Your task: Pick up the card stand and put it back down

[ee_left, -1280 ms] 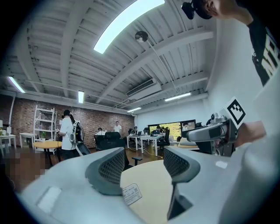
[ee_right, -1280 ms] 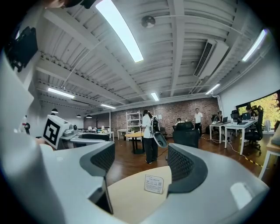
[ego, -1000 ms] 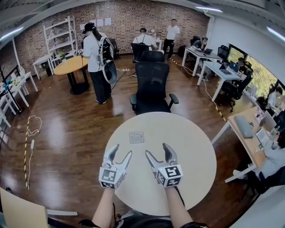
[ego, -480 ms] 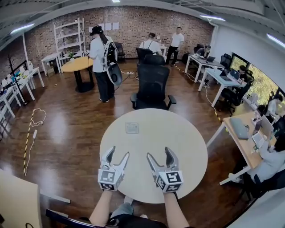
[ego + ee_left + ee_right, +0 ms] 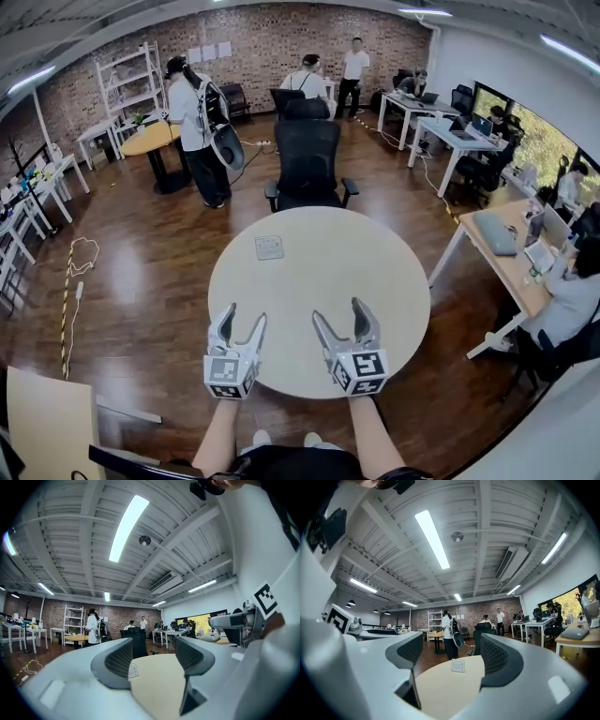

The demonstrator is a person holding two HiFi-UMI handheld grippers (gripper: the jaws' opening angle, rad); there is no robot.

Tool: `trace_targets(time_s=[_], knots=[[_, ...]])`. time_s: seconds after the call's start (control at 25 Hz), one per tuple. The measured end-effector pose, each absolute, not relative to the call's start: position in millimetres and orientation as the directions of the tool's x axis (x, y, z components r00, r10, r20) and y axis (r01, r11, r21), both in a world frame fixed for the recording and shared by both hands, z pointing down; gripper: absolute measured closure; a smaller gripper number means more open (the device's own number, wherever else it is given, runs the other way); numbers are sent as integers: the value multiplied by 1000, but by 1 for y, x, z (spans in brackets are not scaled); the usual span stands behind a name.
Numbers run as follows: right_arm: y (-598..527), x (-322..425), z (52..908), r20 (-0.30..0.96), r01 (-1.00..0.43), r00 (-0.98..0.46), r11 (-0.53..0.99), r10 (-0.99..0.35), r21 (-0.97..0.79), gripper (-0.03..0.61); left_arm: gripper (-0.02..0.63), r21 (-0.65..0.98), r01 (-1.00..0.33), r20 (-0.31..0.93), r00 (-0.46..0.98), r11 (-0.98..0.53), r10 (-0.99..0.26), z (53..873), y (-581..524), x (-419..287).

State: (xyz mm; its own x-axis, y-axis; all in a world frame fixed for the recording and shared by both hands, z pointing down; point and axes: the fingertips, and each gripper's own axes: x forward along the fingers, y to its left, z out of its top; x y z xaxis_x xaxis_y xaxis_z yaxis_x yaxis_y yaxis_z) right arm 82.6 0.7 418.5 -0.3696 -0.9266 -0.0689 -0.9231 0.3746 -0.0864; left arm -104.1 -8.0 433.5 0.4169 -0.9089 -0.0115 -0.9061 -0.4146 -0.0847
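The card stand [image 5: 269, 247] is a small clear holder with a white printed card, upright on the far left part of the round beige table [image 5: 375, 281]. The left gripper view shows the stand [image 5: 133, 670] just off the left jaw's tip, and the right gripper view shows this stand [image 5: 458, 665] centred between the jaws, far off. My left gripper [image 5: 245, 319] and right gripper [image 5: 339, 317] hover side by side over the table's near edge, pointing level at the stand. Both are open and hold nothing.
A black office chair [image 5: 307, 159] stands tucked at the table's far side. A person in white with a backpack [image 5: 187, 117] stands by a yellow round table [image 5: 150, 139]. Desks with seated people [image 5: 511, 248] line the right. A cable [image 5: 75, 258] lies on the wooden floor at left.
Both grippers and the head view have pulled back from the table, so the grippers now sit at its near edge and the card stand lies farther ahead. Jaws look the same.
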Motion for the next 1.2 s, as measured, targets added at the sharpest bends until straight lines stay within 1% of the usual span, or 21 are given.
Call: trace_targets(time_s=[0.12, 0.28, 0.52, 0.64, 1.2], knots=[[3, 76, 412, -77, -931, -352, 357, -933, -73, 195, 314, -83, -901, -24, 429, -426, -903, 427, -7, -111], [-3, 46, 403, -83, -932, -353, 358, -932, -57, 195, 314, -86, -903, -29, 424, -420, -905, 422, -1, -139], [-12, -12, 395, -68, -916, -400, 402, -914, -12, 192, 316, -81, -923, -43, 380, -376, -924, 419, 2, -183], [-13, -28, 397, -66, -911, -412, 413, -909, 2, 190, 322, -83, -926, -52, 372, -367, -927, 418, 1, -194], [-17, -22, 399, -61, -928, -371, 372, -927, 0, 190, 321, -81, -915, -50, 401, -396, -915, 422, -7, -197]])
